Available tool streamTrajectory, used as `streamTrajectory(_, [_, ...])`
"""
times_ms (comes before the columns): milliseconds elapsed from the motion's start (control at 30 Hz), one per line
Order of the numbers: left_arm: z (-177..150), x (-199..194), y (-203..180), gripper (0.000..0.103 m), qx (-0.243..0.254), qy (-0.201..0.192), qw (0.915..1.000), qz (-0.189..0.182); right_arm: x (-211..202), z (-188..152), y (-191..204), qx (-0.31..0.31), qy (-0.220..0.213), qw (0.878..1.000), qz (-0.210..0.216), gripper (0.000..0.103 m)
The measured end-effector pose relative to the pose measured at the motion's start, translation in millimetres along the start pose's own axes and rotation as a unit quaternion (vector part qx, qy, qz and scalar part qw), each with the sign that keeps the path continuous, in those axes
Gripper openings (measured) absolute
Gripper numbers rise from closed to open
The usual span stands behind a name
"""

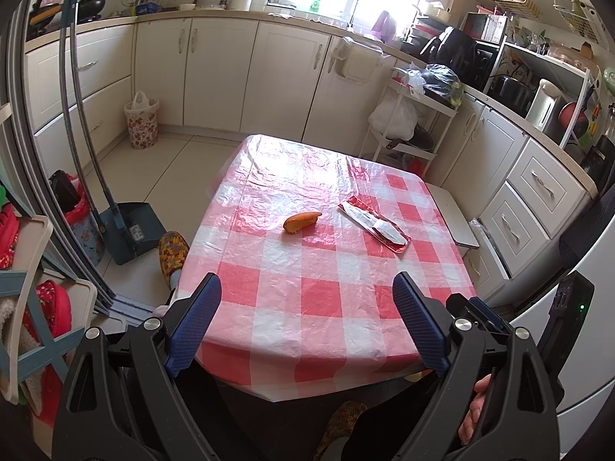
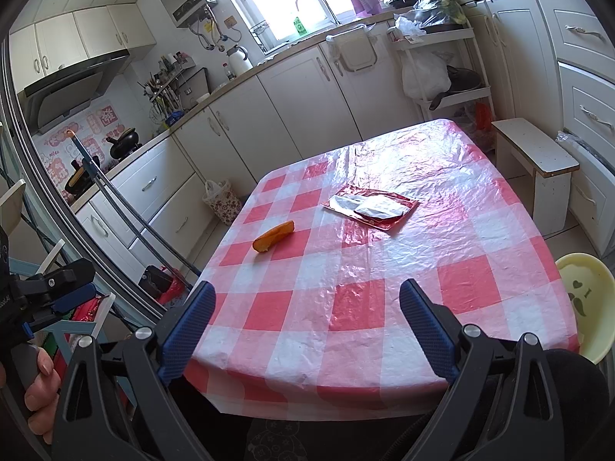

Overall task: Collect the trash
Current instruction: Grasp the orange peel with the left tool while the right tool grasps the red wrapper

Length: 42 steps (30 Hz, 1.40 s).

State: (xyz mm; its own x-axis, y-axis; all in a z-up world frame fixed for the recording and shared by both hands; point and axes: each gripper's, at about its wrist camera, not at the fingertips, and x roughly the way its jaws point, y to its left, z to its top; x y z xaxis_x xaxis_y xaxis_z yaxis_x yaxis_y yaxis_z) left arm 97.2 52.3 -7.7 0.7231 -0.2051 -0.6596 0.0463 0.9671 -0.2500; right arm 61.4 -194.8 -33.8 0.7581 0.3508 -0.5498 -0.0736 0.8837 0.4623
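Note:
An orange peel piece [image 1: 302,221] lies near the middle of the red-and-white checked table [image 1: 319,299]. A flattened red and silver wrapper [image 1: 374,228] lies to its right. Both also show in the right wrist view: the peel [image 2: 273,236] and the wrapper [image 2: 371,208]. My left gripper [image 1: 307,288] is open and empty, above the table's near edge. My right gripper [image 2: 307,296] is open and empty, also at the near edge. The left gripper shows at the left edge of the right wrist view [image 2: 57,292].
A floral waste bin with a white bag [image 1: 141,123] stands on the floor by the far cabinets. A blue dustpan with a long handle [image 1: 130,230] stands left of the table. A white stool [image 2: 536,161] and a yellow stool [image 2: 588,299] are on the right.

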Motion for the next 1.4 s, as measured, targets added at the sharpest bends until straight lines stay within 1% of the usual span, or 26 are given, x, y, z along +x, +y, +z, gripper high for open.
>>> streamTrajectory(100, [0.1,0.4,1.3,0.087,0.001,0.000,1.0000,0.001,2.0,0.3,-0.1,0.006,0.007,1.000,0.011,0.093])
streamTrajectory(233, [1.7,5.7,13.6,0.087,-0.006,0.007,0.9999,0.006,11.5,9.1,-5.0,0.017,0.015,1.000,0.011,0.093])
streamTrajectory(367, [5.0,22.3,26.9,0.087,-0.014,0.018,0.9997,0.010,29.9,27.0,-10.9,0.016,0.025,1.000,-0.006,0.093])
streamTrajectory(467, [8.0,42.4,28.5,0.087,-0.013,0.027,0.9995,0.008,50.5,43.9,-15.2,0.005,0.038,0.999,-0.022,0.093])
streamTrajectory(600, [17.7,75.5,23.2,0.087,0.008,0.039,0.9991,0.013,96.5,66.8,-16.8,-0.032,0.075,0.995,-0.055,0.093])
streamTrajectory(733, [32.6,111.5,17.2,0.087,0.035,0.045,0.9983,0.017,142.3,78.7,-17.1,-0.075,0.114,0.988,-0.071,0.093])
streamTrajectory(867, [48.8,156.7,10.3,0.087,0.075,0.058,0.9952,0.024,183.8,85.4,-24.2,-0.119,0.161,0.975,-0.093,0.093])
streamTrajectory(1000, [58.2,200.5,-0.4,0.087,0.115,0.077,0.9900,0.026,203.8,85.9,-32.3,-0.154,0.188,0.965,-0.098,0.093])
streamTrajectory(1133, [62.8,236.2,-10.9,0.087,0.153,0.087,0.9837,0.037,215.2,82.1,-44.4,-0.153,0.211,0.961,-0.095,0.093])
streamTrajectory(1167, [63.8,244.0,-12.1,0.087,0.157,0.090,0.9827,0.039,214.3,81.0,-44.4,-0.161,0.205,0.961,-0.095,0.094])
streamTrajectory(1200, [64.0,250.4,-13.1,0.086,0.159,0.094,0.9820,0.039,214.8,79.8,-43.2,-0.170,0.208,0.958,-0.096,0.094])
streamTrajectory(1267, [65.1,264.4,-14.0,0.076,0.162,0.104,0.9804,0.040,215.1,78.4,-39.3,-0.188,0.210,0.954,-0.098,0.094])
streamTrajectory(1300, [64.4,270.2,-14.3,0.073,0.163,0.111,0.9796,0.039,215.8,77.8,-37.4,-0.193,0.209,0.953,-0.100,0.092])
streamTrajectory(1333, [63.5,273.6,-14.2,0.064,0.162,0.115,0.9793,0.039,214.4,76.8,-36.3,-0.202,0.207,0.952,-0.104,0.089])
streamTrajectory(1367, [63.2,278.0,-14.4,0.054,0.161,0.119,0.9790,0.040,215.1,77.4,-34.9,-0.207,0.205,0.950,-0.108,0.081])
streamTrajectory(1400, [61.5,280.3,-14.5,0.048,0.160,0.122,0.9788,0.040,213.6,78.4,-34.6,-0.209,0.201,0.951,-0.110,0.066])
